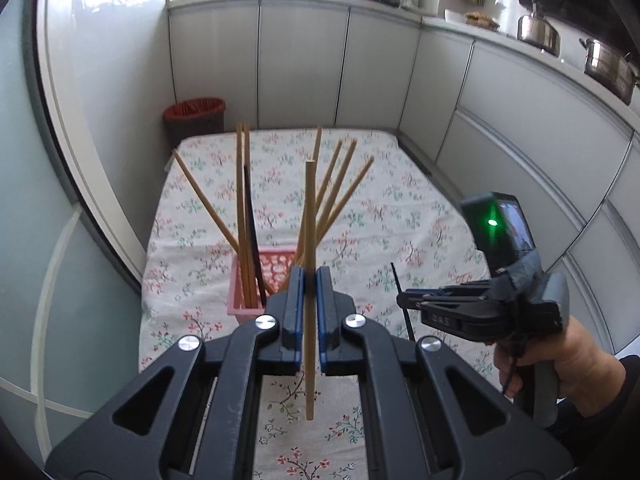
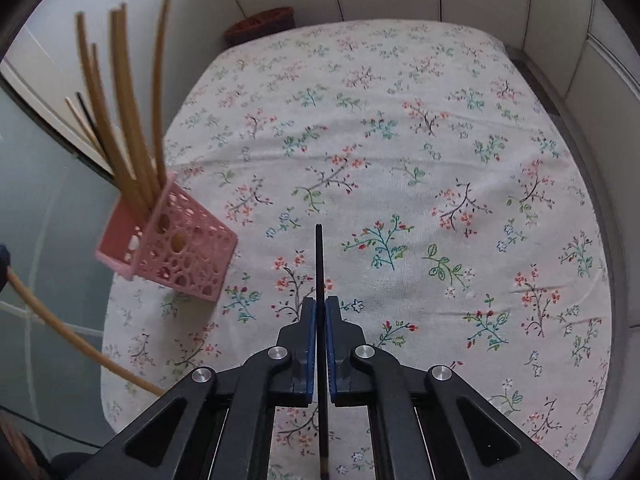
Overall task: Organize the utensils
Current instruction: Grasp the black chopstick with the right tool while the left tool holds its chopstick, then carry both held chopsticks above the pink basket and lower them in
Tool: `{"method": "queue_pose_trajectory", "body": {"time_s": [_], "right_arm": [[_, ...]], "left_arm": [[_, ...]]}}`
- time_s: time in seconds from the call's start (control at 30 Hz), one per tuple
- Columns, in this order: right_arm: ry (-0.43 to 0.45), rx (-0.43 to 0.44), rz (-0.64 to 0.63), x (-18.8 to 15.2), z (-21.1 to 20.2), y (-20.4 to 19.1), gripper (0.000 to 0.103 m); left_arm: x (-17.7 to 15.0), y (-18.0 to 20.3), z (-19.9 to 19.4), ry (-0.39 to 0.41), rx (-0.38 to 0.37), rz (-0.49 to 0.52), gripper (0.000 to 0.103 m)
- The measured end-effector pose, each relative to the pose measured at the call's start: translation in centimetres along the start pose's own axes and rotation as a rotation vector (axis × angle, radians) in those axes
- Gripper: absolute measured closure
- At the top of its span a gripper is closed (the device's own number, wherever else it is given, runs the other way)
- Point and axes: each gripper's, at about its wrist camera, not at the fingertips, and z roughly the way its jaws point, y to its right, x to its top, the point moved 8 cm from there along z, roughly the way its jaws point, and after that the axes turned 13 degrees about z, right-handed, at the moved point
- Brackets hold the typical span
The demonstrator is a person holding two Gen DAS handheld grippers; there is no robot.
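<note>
The left gripper [image 1: 309, 280] is clamped on a single bamboo chopstick [image 1: 310, 216], its blue pads pinching the stick about a third of the way up, so the stick stands almost upright with its lower end hanging free above the floral tablecloth [image 1: 400, 208]. The right gripper [image 2: 320, 312] is likewise closed tight, on a thin black chopstick [image 2: 319, 256] that runs straight out along its fingers toward twelve o'clock.

The pink perforated holder [image 1: 272, 268] sits on the cloth near the table's left edge. In the left wrist view it lies just beyond the gripper, at about eleven o'clock, already bristling with bamboo chopsticks [image 1: 336, 188] fanned outward and one dark stick among them. In the right wrist view the same holder [image 2: 176, 248] is off at ten o'clock, well apart from the black stick's tip.

So the left hand looks the nearer of the two. Its stick's long axis is already vertical, matching the holder's open top; I'd judge it needs only to travel forward and slightly left, then come down. The crowded fan of sticks is the hazard: the free lower end could knock one on the way in. The right hand's stick points level across the table and would need tipping upright first.
</note>
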Motion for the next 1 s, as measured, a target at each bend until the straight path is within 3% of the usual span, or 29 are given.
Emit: {"method": "queue_pose_trajectory", "body": {"time_s": [0.4,0.63,0.83,0.9,0.93,1.0], "right_arm": [[0.275,0.148,-0.087,0.2,-12.0,-3.1,0.099],[0.357,0.166,-0.113,0.7,-14.8,-4.0,0.1],[0.285,0.14,-0.095,1.3,-12.7,-2.7,0.097],[0.217,0.141,-0.065,1.8,-10.7,-1.8,0.084],[0.187,0.135,-0.037,2.2,-9.5,-1.1,0.073],[0.126,0.111,-0.017,2.8,-6.8,-0.1,0.067]], "left_arm": [[4.2,-2.2,-6.5,0.352,0.134,-0.064,0.096],[4.3,-4.6,-5.2,0.437,0.223,-0.119,0.096],[4.1,-5.3,-4.3,0.397,0.166,-0.2,0.096],[3.9,-5.2,-4.3,0.38,0.147,-0.207,0.096],[3.7,-5.0,-4.4,0.373,0.144,-0.206,0.096],[3.4,-4.8,-4.3,0.354,0.134,-0.204,0.096]]}}
